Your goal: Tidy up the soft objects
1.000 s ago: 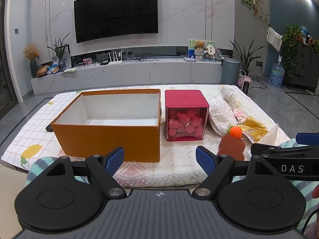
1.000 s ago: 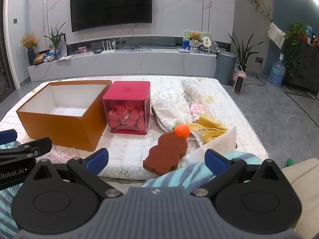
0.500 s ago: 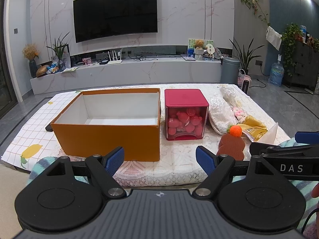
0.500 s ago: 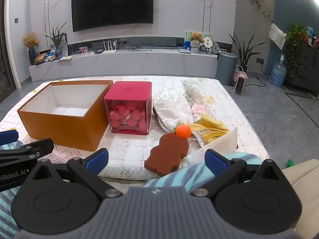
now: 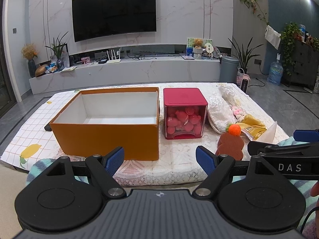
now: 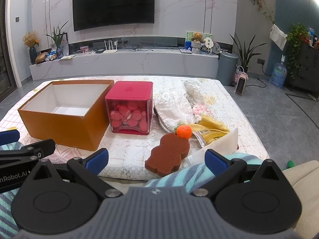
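STATE: left hand-held gripper (image 5: pixel 160 158) wide, empty; right hand-held gripper (image 6: pixel 157 159) wide, empty | OBJECT: brown sponge (image 6: pixel 168 153) on worktop (image 6: pixel 127 149), right of orange box (image 6: pixel 61 123) | RELATION: sponge just ahead of right gripper, long axis running away rightward; right hand nearer.

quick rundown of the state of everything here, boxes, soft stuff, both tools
orange box: open, no lid, looks empty
red container: lid on, full of pink pieces
brown sponge: lying flat on the table, untouched
orange knitted ball: resting at the sponge's far end
yellow cloth: crumpled, loose
left tool: open, holding nothing
right tool: open, holding nothing
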{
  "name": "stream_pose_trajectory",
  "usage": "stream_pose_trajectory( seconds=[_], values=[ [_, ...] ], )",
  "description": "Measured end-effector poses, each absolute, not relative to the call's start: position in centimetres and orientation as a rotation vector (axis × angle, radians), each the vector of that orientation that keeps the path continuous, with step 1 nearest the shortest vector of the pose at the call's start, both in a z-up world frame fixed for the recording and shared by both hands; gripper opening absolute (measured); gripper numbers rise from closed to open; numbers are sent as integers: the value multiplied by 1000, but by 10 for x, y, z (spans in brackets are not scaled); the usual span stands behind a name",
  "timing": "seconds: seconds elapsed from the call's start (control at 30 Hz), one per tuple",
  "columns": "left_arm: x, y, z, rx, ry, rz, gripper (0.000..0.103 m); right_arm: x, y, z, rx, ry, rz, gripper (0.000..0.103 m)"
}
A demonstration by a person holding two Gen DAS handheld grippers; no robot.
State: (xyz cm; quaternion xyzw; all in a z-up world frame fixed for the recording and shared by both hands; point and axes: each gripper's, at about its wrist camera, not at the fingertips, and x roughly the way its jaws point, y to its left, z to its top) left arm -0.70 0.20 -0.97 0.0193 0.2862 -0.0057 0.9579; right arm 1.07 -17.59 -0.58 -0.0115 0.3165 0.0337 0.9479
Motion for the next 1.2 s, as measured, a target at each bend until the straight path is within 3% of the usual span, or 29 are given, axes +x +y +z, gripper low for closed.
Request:
stream_pose_trajectory(
  seconds=[0.6, 0.87, 0.93, 1.03, 1.2],
  values=[
    [-4, -2, -11, 36, 607, -28, 92, 10, -175, -6, -24, 642, 69, 100],
    [2, 2, -12, -2, 623, -90, 70, 14, -183, -8, 27, 640, 105, 101],
    [6, 3, -14, -27, 623, -112, 54, 16, -188, -11, 55, 644, 127, 100],
    [18, 4, -18, -63, 658, -166, 42, 23, -194, -17, 51, 663, 112, 100],
    [38, -9, -24, -23, 663, -239, 39, 39, -215, -23, 82, 670, 100, 100]
  ],
)
